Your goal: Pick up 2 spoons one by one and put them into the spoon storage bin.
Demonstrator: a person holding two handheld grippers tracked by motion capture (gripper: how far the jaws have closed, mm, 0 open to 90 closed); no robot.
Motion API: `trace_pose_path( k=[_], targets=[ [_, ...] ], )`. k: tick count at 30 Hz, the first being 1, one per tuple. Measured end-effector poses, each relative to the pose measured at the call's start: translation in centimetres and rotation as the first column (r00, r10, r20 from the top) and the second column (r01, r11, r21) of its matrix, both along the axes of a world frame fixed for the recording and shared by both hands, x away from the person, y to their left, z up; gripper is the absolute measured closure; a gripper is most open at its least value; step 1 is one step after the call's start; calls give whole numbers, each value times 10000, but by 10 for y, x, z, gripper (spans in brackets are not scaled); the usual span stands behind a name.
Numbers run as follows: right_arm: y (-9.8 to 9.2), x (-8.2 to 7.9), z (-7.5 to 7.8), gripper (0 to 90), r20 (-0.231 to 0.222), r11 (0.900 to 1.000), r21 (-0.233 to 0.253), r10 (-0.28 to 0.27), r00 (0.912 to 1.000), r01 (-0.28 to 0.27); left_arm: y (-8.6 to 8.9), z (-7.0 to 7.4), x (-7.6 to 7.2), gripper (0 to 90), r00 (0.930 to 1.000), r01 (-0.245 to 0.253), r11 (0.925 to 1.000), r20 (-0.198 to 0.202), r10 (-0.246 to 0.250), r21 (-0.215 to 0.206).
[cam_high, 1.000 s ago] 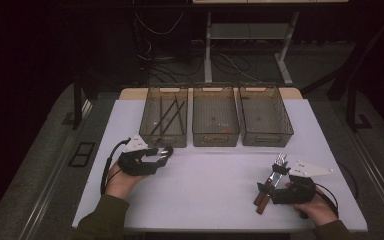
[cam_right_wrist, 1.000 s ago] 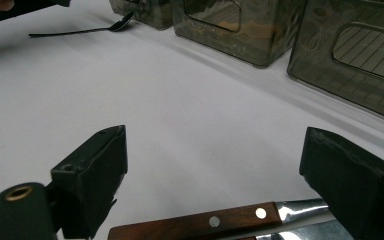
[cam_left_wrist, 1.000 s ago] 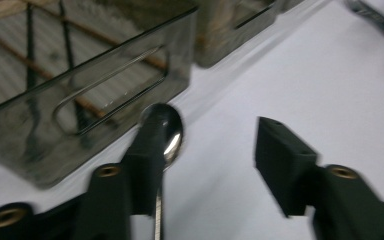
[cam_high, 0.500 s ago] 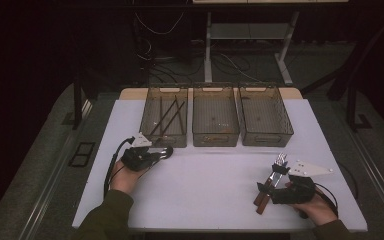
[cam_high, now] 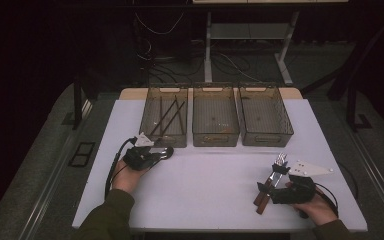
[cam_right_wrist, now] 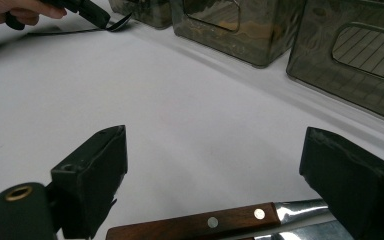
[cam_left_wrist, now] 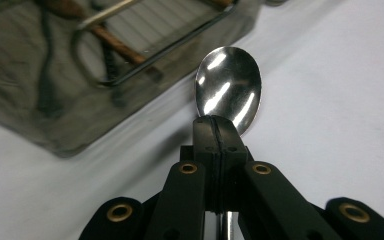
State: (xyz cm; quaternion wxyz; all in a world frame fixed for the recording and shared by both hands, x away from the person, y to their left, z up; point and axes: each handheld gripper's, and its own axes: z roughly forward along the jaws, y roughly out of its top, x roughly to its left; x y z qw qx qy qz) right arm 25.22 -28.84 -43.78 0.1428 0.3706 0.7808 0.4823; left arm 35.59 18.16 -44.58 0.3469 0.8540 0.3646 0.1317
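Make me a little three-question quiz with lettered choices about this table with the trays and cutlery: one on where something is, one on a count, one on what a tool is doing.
1. Where do the thin dark sticks lie?
A. left tray
B. middle tray
C. on the white table

2. How many clear trays stand in the row?
A. two
B. three
C. five

3. What is the left gripper doing?
A. shut on a spoon
B. open and bare
C. shut on a fork

Answers:
1 A: the sticks lie crossed inside the left tray.
2 B: the left, middle tray and right tray stand side by side.
3 A: the left gripper has its fingers pressed together on the spoon.
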Motion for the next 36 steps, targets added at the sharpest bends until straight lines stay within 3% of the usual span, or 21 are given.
trace_pose_path(
  k=[10,14,16,21,23,27,36],
  targets=[
    [-1,-1,1,120,9,10000,7,1,10000,-1,-8,1,-9,895,9942,988,9947,-399,-999,-270],
    [-1,-1,1,120,16,10000,36,-4,10000,4,-9,1,-10,894,9929,1116,9933,-386,-1127,-292],
    [-1,-1,1,120,15,10000,13,12,10000,-12,-8,4,-9,893,9936,1067,9926,-317,-1087,-582],
    [-1,0,1,120,8,10000,35,-13,10000,13,-12,12,-6,717,9930,1175,9836,35,-1181,-1371],
    [-1,0,0,120,-15,10000,19,-25,10000,25,-15,11,-3,618,9916,1266,9792,-42,-1289,-1585],
    [0,0,0,120,-9,10000,15,7,10000,-7,-20,6,0,510,9879,1498,9798,-213,-1538,-1322],
    [0,0,0,120,-50,10000,24,-13,10000,13,-28,-1,2,477,9856,1595,9833,-433,-1637,-876]
  ],
)
